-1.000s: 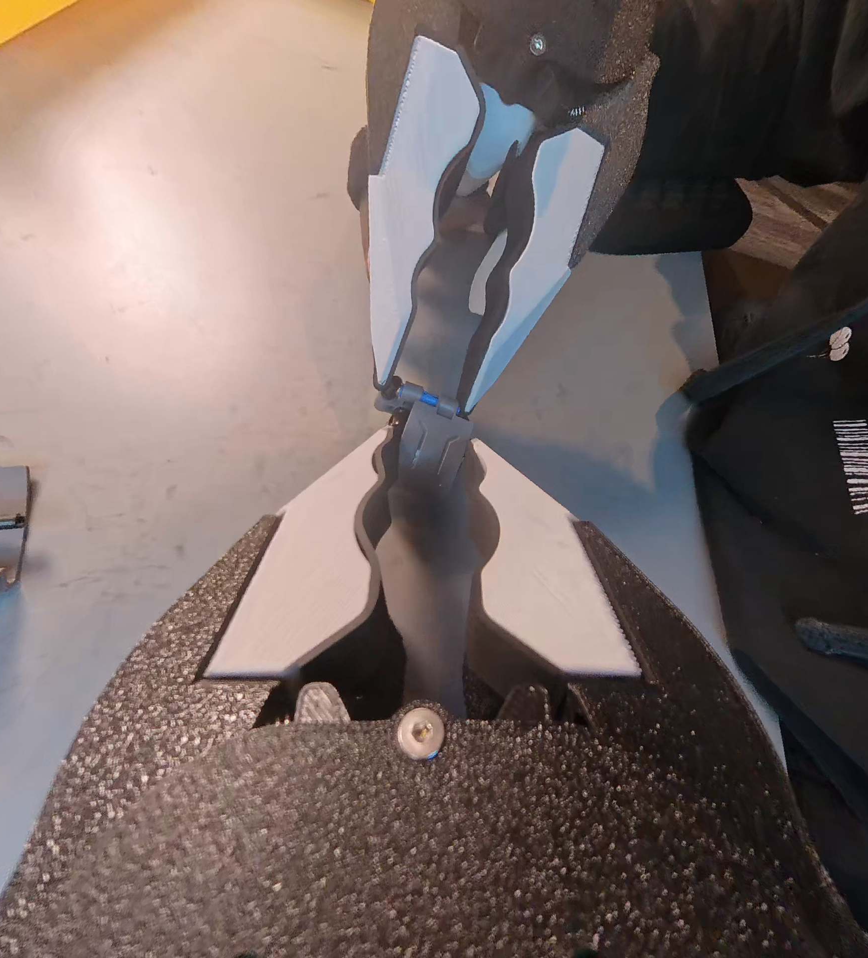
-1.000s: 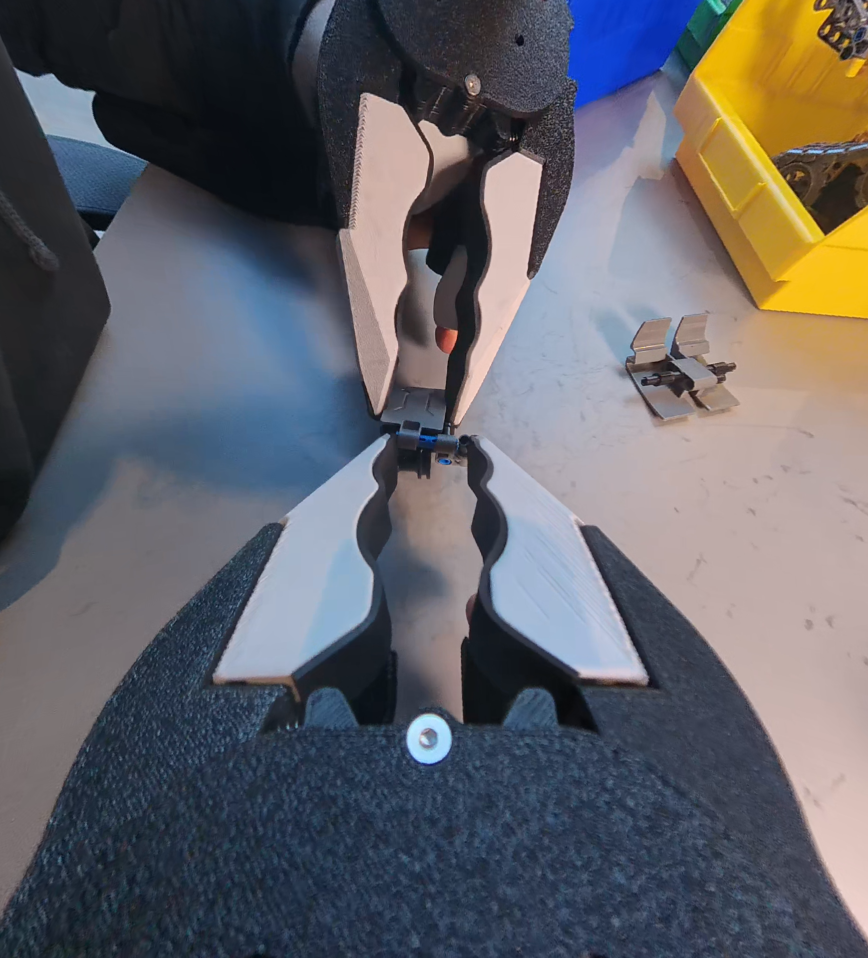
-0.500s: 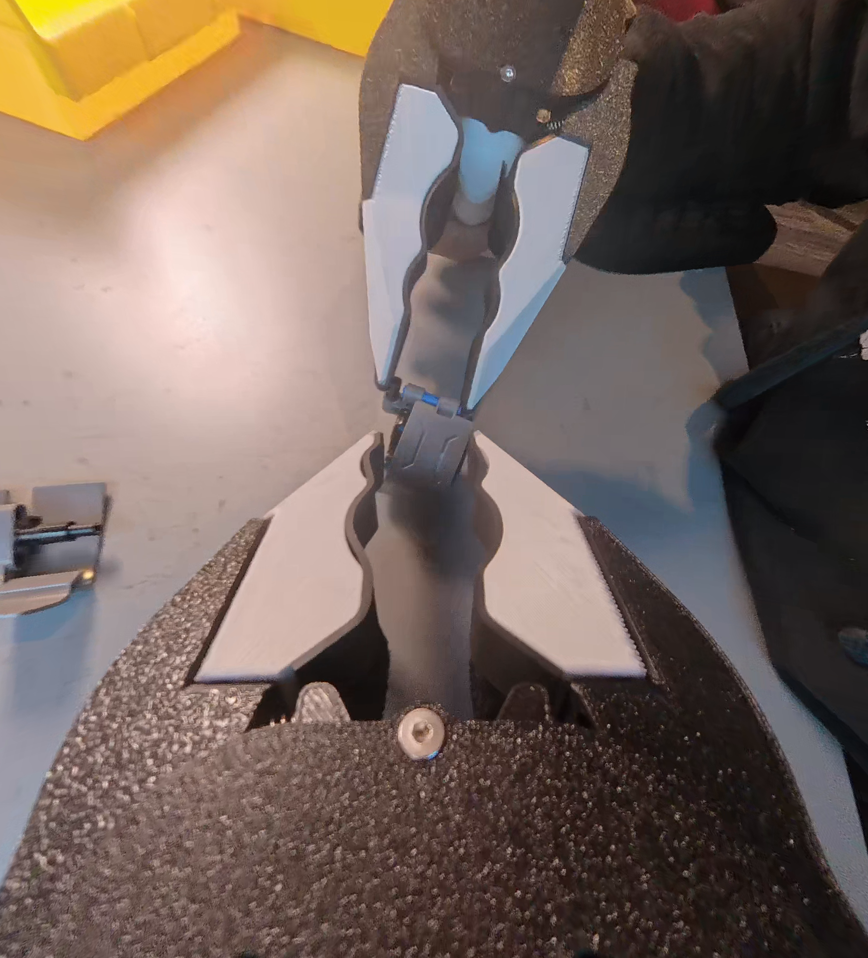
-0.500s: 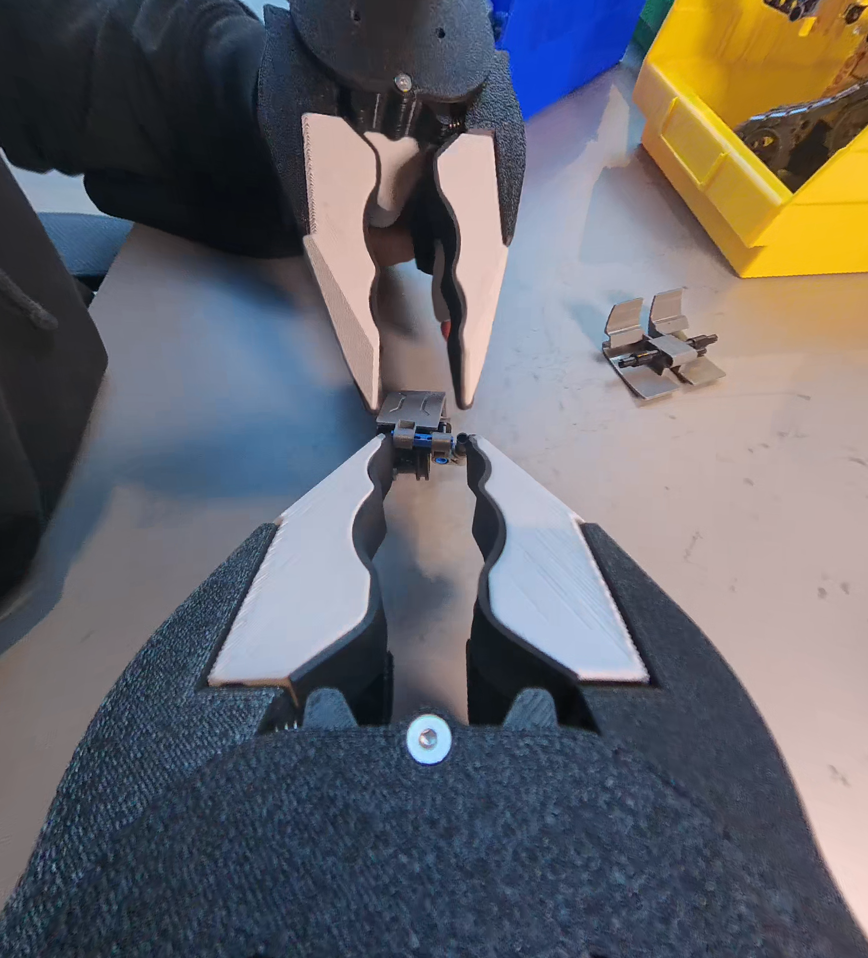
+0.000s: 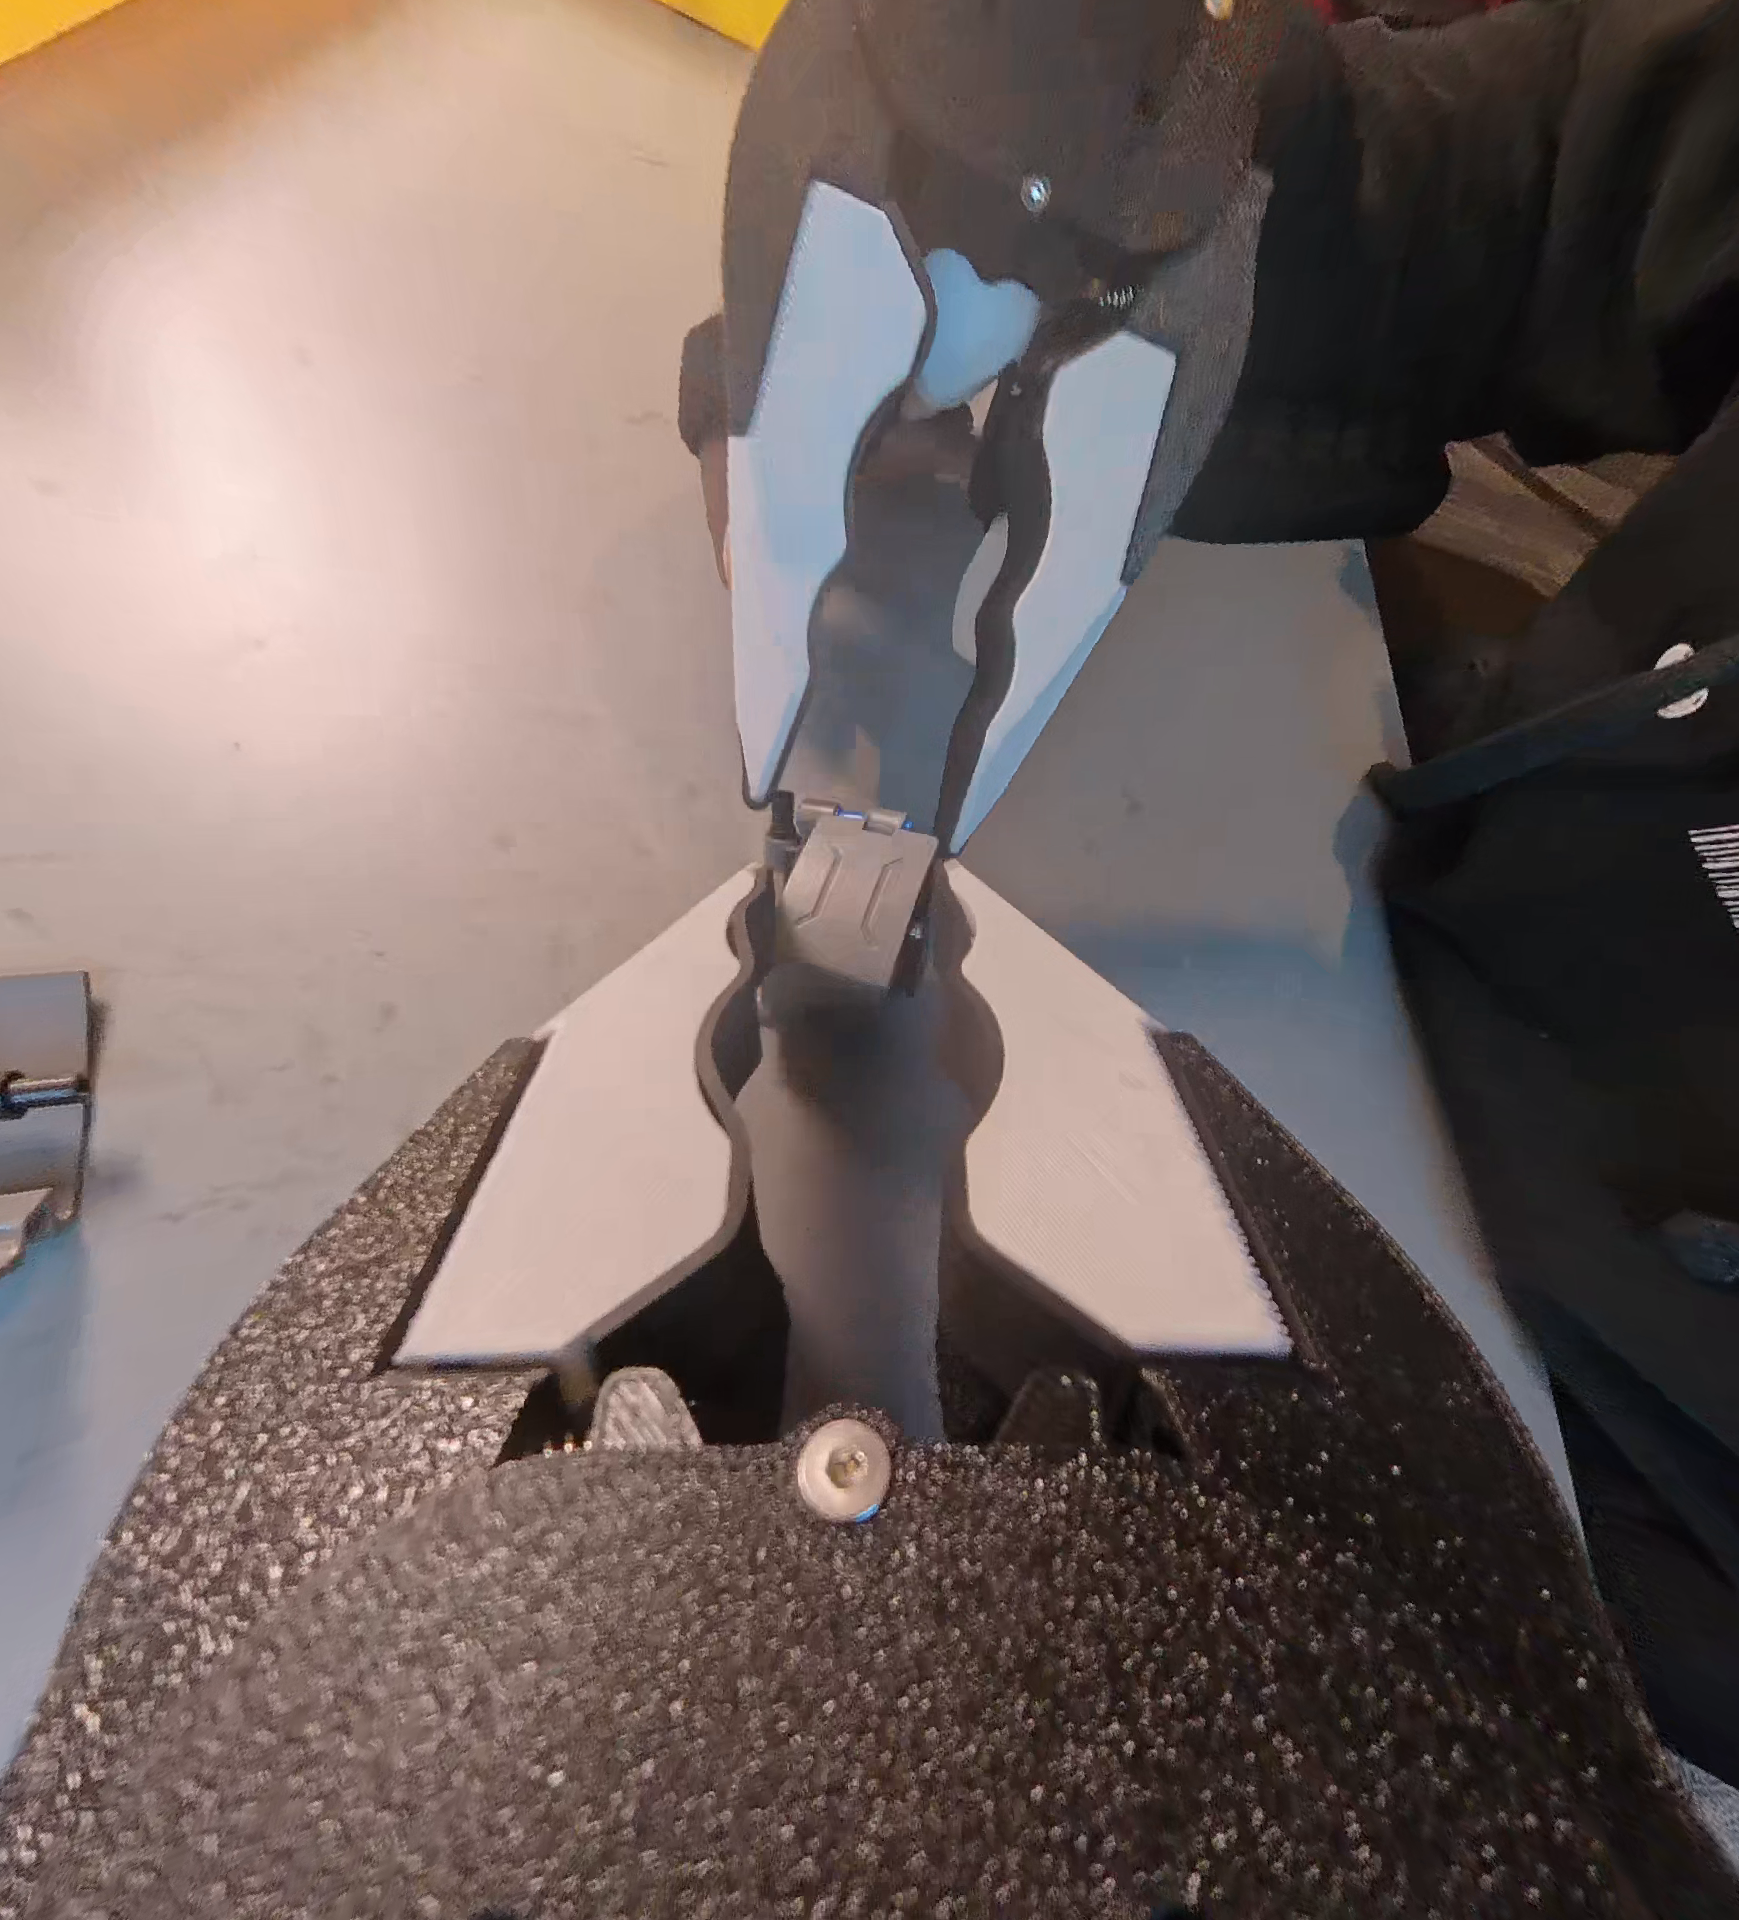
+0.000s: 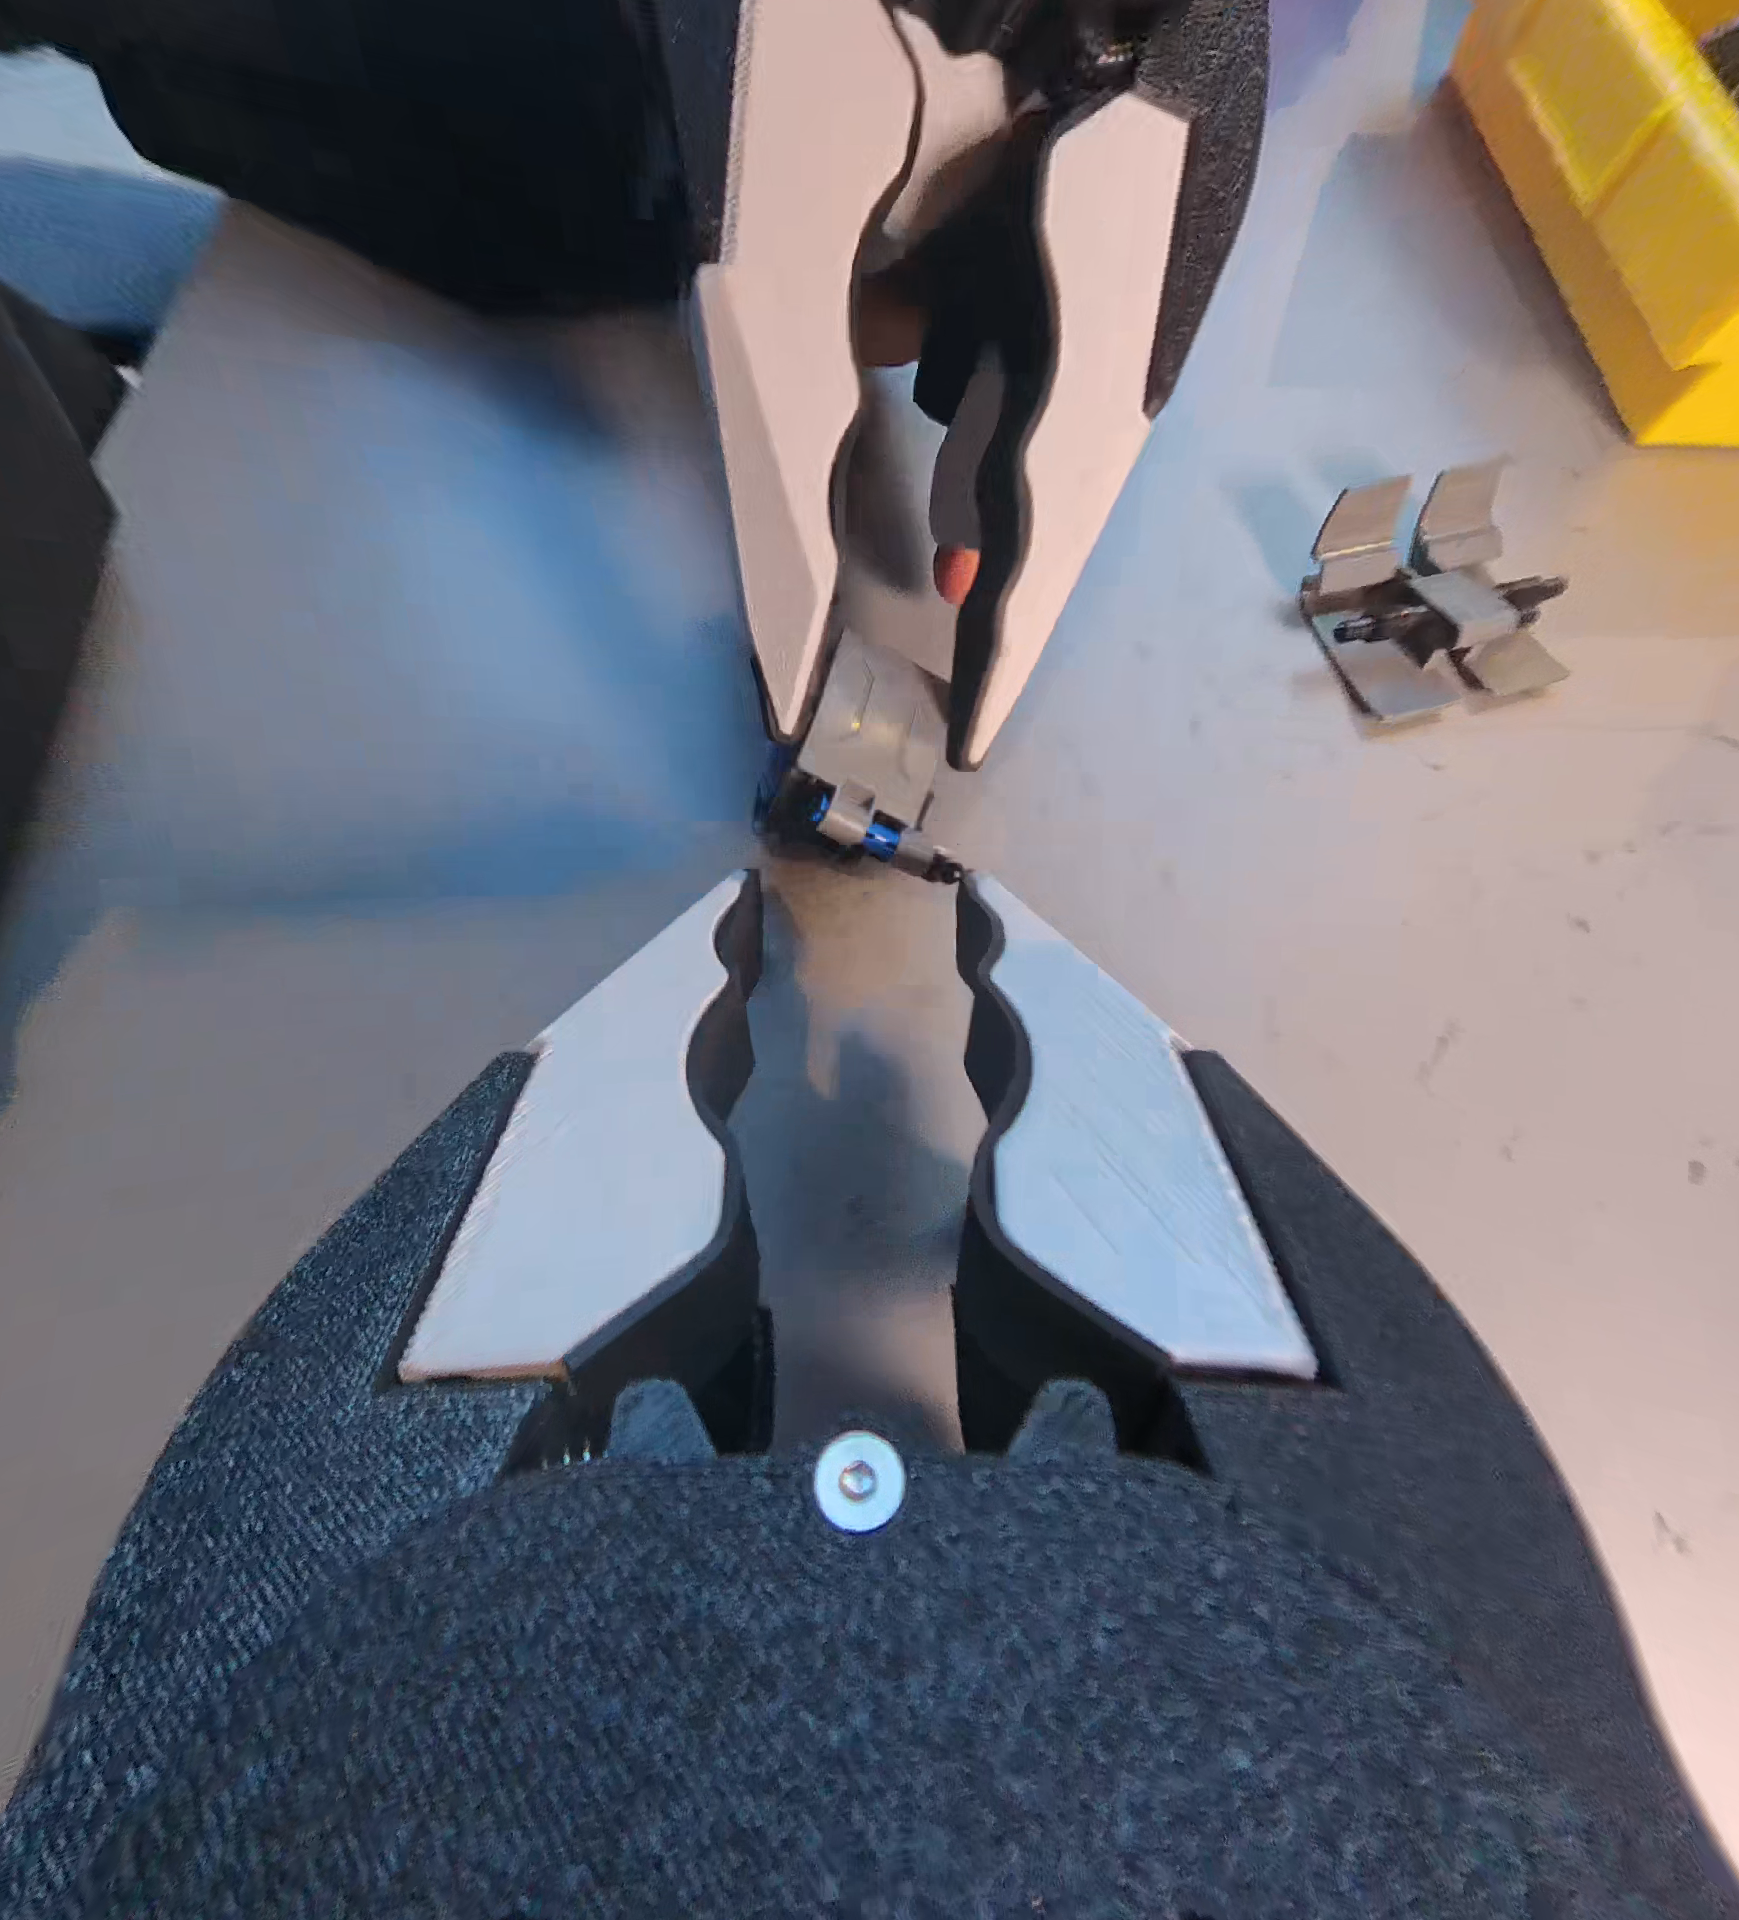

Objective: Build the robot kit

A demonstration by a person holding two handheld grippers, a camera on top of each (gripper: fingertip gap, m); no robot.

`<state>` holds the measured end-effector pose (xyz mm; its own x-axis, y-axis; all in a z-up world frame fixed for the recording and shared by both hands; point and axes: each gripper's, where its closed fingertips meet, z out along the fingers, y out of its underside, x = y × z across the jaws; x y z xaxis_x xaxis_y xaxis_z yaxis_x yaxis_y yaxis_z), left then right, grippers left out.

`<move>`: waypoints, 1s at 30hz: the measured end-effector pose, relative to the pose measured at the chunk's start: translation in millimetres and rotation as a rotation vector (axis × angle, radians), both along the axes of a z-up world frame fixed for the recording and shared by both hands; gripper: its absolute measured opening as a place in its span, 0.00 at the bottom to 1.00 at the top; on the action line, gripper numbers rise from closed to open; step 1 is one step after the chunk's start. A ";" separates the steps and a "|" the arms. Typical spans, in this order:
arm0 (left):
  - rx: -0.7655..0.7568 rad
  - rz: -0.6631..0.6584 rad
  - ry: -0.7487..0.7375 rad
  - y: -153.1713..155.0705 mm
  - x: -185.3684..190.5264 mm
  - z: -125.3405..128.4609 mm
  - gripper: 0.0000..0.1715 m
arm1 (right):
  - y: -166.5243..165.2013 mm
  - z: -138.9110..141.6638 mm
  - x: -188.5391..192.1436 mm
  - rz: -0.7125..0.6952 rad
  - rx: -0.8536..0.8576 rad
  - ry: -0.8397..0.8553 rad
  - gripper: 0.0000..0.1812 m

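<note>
Over a grey table [image 6: 1364, 1039], the left gripper [image 6: 880, 743] pinches a small grey hinged clip [image 6: 870, 717] at its fingertips, while the right gripper [image 6: 860, 883] — jaws parted, holding nothing — hovers just near the clip's pinned end; a similar clip [image 6: 1431, 613] lies far right.

- The left gripper [image 5: 849, 904] is being held low over the table, its fingertips closed on a small grey hinged part [image 5: 849, 906].
- The right gripper [image 6: 857, 883] is being held opposite it, tip to tip, its jaws parted and gripping nothing.
</note>
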<state>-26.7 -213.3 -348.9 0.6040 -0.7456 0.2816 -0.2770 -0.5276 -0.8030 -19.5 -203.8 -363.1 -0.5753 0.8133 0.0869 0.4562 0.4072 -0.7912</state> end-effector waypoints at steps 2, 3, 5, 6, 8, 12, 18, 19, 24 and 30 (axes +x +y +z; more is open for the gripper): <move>-0.004 -0.002 -0.011 1.3 0.3 0.1 0.17 | 2.5 -1.6 0.1 0.000 0.072 0.025 0.19; 0.001 -0.006 -0.006 1.4 0.1 0.0 0.17 | 2.6 -2.0 0.6 0.001 0.083 0.026 0.19; 0.048 -0.038 0.041 -1.6 0.0 -1.2 0.18 | 3.3 -1.2 -0.2 -0.003 0.107 0.040 0.20; 0.075 -0.053 0.079 -3.6 -0.1 -2.9 0.19 | 4.7 0.1 -2.4 -0.005 0.141 0.068 0.22; 0.102 -0.070 0.156 -6.2 0.5 -8.5 0.24 | -1.3 3.2 -3.1 0.035 0.183 0.119 0.22; 0.081 -0.088 0.254 -9.7 6.3 -23.8 0.22 | -12.2 0.5 -3.6 0.066 0.219 0.126 0.22; 0.136 -0.094 0.307 -6.8 7.2 -23.3 0.21 | -19.4 14.7 -3.4 0.108 0.277 0.240 0.20; 0.160 -0.089 0.336 -4.9 5.5 -23.0 0.21 | -23.2 13.6 -2.1 0.131 0.289 0.243 0.20; 0.250 -0.056 0.436 1.3 -2.6 -21.2 0.21 | -7.7 0.1 0.6 0.095 0.340 0.156 0.16; 0.235 -0.041 0.409 1.9 -2.1 -21.5 0.21 | -10.5 22.8 -1.6 0.036 0.118 0.162 0.19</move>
<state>-28.9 -211.4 -370.4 0.5987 -0.7864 -0.1521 -0.6123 -0.3268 -0.7199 -21.1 -214.3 -340.3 -0.5743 0.7714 0.2740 0.3103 0.5149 -0.7991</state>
